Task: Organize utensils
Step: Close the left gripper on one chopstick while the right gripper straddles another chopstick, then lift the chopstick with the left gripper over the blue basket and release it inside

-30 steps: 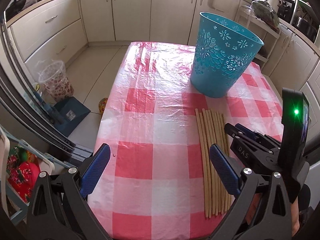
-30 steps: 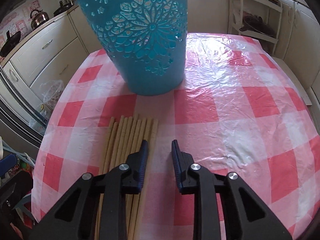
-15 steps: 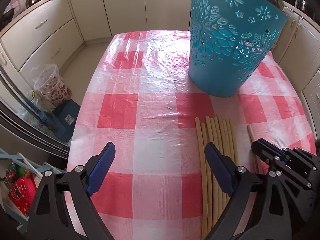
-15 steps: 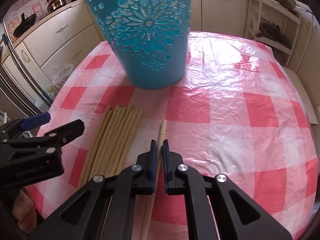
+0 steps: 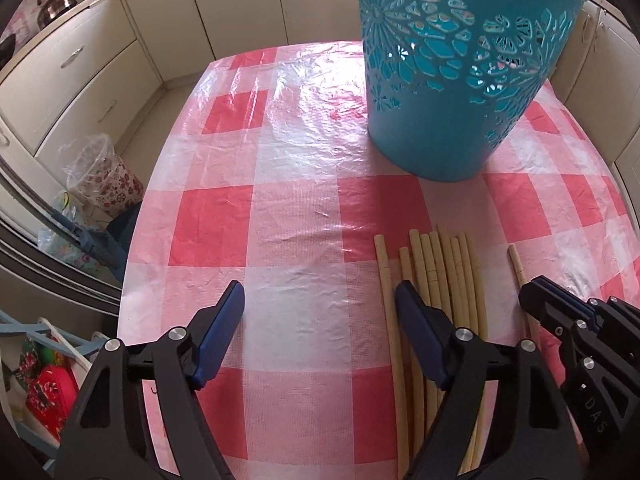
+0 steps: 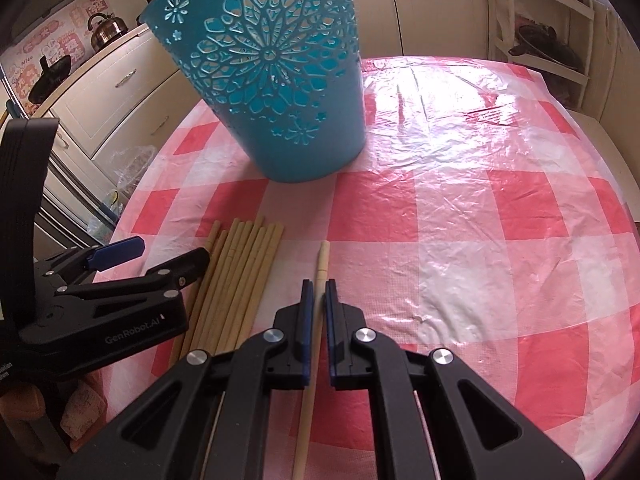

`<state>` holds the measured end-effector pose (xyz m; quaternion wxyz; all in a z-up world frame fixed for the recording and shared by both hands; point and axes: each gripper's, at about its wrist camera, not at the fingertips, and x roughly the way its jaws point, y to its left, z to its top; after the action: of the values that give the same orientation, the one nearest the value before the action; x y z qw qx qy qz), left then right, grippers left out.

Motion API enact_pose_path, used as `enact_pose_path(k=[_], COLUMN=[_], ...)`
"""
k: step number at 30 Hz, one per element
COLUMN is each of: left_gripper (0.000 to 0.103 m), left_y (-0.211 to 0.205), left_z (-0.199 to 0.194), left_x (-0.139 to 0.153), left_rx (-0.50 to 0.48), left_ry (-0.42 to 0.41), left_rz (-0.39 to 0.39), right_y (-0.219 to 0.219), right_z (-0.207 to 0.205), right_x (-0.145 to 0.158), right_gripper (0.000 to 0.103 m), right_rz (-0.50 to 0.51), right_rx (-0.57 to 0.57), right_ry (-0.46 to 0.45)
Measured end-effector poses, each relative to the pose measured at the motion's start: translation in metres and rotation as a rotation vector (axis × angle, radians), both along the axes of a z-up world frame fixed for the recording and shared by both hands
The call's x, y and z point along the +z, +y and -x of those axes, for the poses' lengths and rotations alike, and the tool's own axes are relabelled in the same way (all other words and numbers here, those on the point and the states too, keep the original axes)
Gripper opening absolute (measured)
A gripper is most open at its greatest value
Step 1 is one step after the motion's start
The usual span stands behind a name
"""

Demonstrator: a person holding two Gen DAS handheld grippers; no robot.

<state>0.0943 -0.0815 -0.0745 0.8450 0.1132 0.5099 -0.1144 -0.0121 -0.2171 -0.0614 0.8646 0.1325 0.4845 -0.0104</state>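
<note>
Since a second ago the right gripper [image 6: 316,296] has closed its fingers from a wide gap down onto a single chopstick [image 6: 322,258] and drawn it out of the bundle, so that it now sits well apart to the right of the others. The left gripper [image 5: 318,312] has moved closer to the basket [image 5: 452,80] and its fingers are spread wide, holding nothing, with the right one resting over the left edge of the bundle of chopsticks [image 5: 440,272].

The pinched chopstick runs along the gap between the right fingers, its tip pointing toward the basket, low over the checked cloth on the counter [image 6: 500,240]. The basket stands upright just beyond the bundle.

The likely risk is in the grip: the stick is thin, round and held lengthwise near its middle, so it could pivot or slide out as it is tilted upright for the basket. Its tip could also catch in one of the basket's cut-out holes rather than clearing the rim. The left gripper, so near the bundle, could nudge the loose sticks and roll them.

Count: one basket, one separated chopstick, and about eight in the bundle, though overlaps make that uncertain.
</note>
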Motion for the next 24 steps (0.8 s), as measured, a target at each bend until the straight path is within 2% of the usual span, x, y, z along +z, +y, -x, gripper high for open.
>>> enact_pose_path(k=[3,5,6,7,9,12,14,16,20,24], left_gripper=[0.069,0.06,0.048,0.029,0.007,0.005,0.005,0.005,0.005,0.005], left_y=[-0.002,-0.004,-0.005,-0.008,-0.013,-0.01,0.006,0.027,0.059,0.056], left_z=[-0.001,-0.002,-0.002,-0.001,0.0,-0.001,-0.003,-0.007,-0.007,-0.013], left_x=[0.0,0.002,0.002,0.003,0.004,0.007,0.017,0.043,0.139,0.22], left_rx=[-0.008,-0.025,-0.039,-0.062,-0.111,-0.121,-0.083,-0.047,-0.027,-0.055], left_ry=[-0.001,0.004,0.006,0.011,0.024,0.051,0.062,0.033,-0.175,-0.439], left_rz=[-0.003,0.009,0.019,0.035,0.05,0.065,0.116,0.195,0.395,0.582], right_y=[-0.001,0.0,0.0,0.001,0.0,-0.002,-0.003,-0.006,-0.01,-0.009], right_z=[-0.001,-0.001,-0.001,-0.001,-0.002,-0.001,-0.001,0.0,0.0,0.0], right_x=[-0.001,-0.001,-0.001,-0.001,-0.001,-0.001,-0.001,-0.001,-0.002,-0.001], right_gripper=[0.007,0.007,0.007,0.007,0.007,0.007,0.007,0.007,0.007,0.007], right_rz=[-0.006,-0.006,-0.007,-0.008,-0.01,-0.019,-0.032,-0.05,-0.074,-0.069], right_rx=[0.001,0.001,0.002,0.001,0.0,-0.003,-0.008,-0.016,-0.029,-0.034], right_ry=[0.002,0.002,0.001,0.001,-0.001,-0.003,-0.002,0.0,0.005,0.005])
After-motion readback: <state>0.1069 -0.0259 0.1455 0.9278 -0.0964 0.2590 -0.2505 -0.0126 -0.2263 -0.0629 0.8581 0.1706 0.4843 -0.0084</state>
